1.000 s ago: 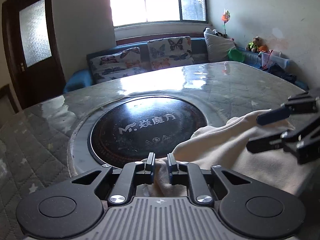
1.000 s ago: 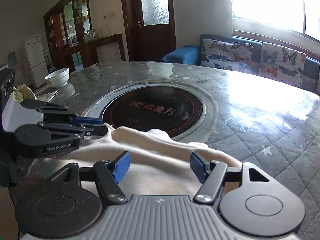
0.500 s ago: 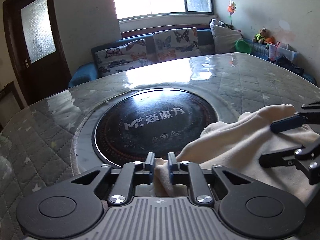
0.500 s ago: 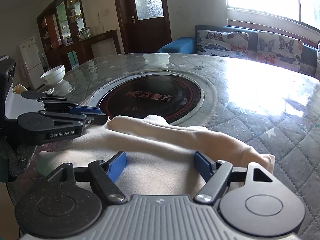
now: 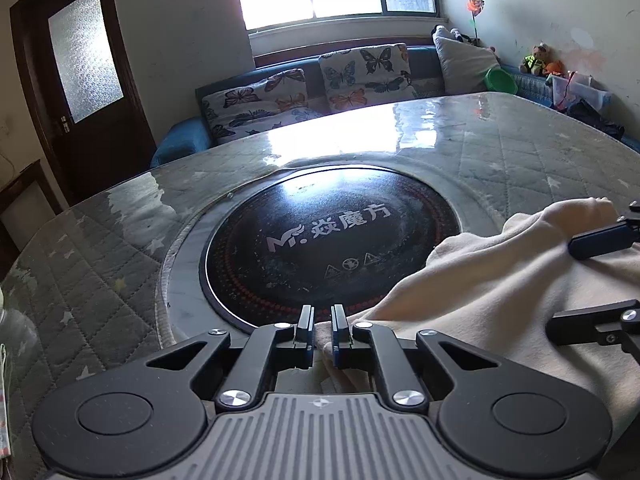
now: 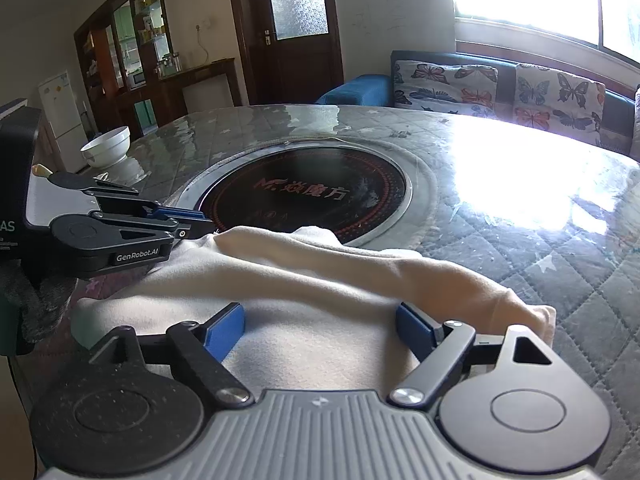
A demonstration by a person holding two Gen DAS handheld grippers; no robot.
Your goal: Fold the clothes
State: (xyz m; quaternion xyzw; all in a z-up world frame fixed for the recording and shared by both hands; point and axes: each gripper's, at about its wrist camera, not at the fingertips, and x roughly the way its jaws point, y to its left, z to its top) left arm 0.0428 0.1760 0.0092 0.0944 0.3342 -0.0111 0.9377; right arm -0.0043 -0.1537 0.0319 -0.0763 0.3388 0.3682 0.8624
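A cream garment [image 5: 500, 280] [image 6: 320, 300] lies bunched on the near edge of the quilted table [image 5: 500, 152], partly over the rim of the black cooktop [image 5: 332, 240]. My left gripper [image 5: 321, 326] is shut on a corner fold of that garment, at its left end. In the right wrist view the left gripper [image 6: 208, 224] pinches the cloth at the left. My right gripper [image 6: 320, 326] hovers over the garment's near part, its jaws opening wide, cloth beneath and between the blue pads [image 6: 224, 330] without being pressed. Its fingers [image 5: 600, 236] show at the right edge of the left wrist view.
A white bowl [image 6: 107, 148] stands at the table's far left edge. A sofa with butterfly cushions [image 5: 320, 84] runs behind the table under the window. A dark wooden door [image 6: 296, 28] and cabinets [image 6: 128, 48] stand beyond. Glare covers the table's right part.
The right gripper's jaws have spread wider over the cloth. The garment has flattened and stretched out to the right. The left gripper has kept its pinch on the corner.
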